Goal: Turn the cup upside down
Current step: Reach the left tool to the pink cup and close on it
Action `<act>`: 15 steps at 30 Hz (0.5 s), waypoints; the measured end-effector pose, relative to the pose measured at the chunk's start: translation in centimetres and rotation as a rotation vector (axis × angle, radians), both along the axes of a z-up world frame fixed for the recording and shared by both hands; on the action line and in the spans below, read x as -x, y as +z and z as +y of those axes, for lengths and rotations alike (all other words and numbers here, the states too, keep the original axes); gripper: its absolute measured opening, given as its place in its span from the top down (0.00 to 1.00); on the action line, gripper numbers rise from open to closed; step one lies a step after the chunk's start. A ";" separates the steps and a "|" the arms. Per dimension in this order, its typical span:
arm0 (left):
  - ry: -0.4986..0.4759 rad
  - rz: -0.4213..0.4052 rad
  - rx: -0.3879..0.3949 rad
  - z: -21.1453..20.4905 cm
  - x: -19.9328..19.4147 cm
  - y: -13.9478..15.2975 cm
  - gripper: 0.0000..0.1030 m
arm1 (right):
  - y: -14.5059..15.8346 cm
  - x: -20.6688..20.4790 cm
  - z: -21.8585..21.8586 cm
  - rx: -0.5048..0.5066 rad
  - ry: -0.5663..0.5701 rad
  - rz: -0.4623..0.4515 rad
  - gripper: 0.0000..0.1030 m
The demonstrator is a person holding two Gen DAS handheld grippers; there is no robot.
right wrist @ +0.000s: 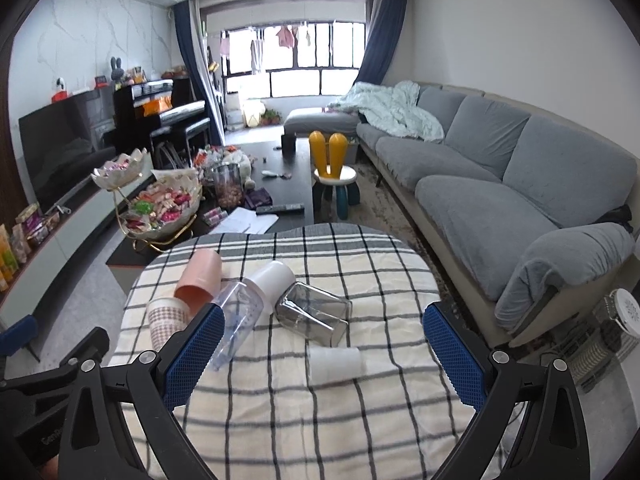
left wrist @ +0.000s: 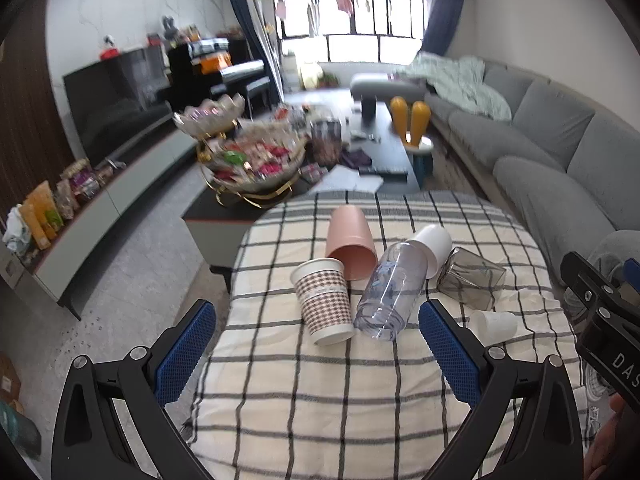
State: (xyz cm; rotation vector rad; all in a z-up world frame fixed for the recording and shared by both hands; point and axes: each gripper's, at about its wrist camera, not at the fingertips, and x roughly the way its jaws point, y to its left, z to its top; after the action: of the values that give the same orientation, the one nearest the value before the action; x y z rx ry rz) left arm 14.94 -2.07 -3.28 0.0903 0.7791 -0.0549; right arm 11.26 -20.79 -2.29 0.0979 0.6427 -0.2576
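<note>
Several cups lie on a checked cloth [left wrist: 360,392]. A houndstooth paper cup [left wrist: 325,301] lies tilted, mouth away; it also shows in the right wrist view [right wrist: 166,317]. A pink cup [left wrist: 350,243] lies on its side behind it [right wrist: 199,279]. A clear bottle with a white cap [left wrist: 394,288] lies beside it [right wrist: 244,312]. A smoky glass cup [left wrist: 470,278] lies on its side [right wrist: 316,312]. A small white cup [left wrist: 494,325] lies on its side [right wrist: 336,364]. My left gripper [left wrist: 316,360] is open just before the paper cup. My right gripper [right wrist: 324,360] is open around the small white cup.
A grey sofa [right wrist: 500,184] runs along the right. A dark coffee table [right wrist: 280,168] with a candy bowl stand [right wrist: 160,208] lies beyond the cloth. A TV bench [left wrist: 100,200] runs along the left. A white fan [right wrist: 624,320] stands at the right.
</note>
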 end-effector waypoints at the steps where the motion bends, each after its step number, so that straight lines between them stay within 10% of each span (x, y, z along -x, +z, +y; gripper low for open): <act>1: -0.004 0.030 -0.001 -0.3 -1.4 -0.3 0.00 | -0.1 -1.1 -0.2 -0.005 0.000 0.012 0.03; 15: -0.042 0.389 -0.006 -3.4 -18.0 -6.5 0.00 | -2.9 -15.4 -3.0 -0.053 -0.016 0.095 0.03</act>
State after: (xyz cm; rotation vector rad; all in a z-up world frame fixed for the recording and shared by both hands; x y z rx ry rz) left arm 32.92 -5.50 -9.78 0.1030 1.1664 -0.1120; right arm 26.61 -23.82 -5.16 0.1422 0.7432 -0.2618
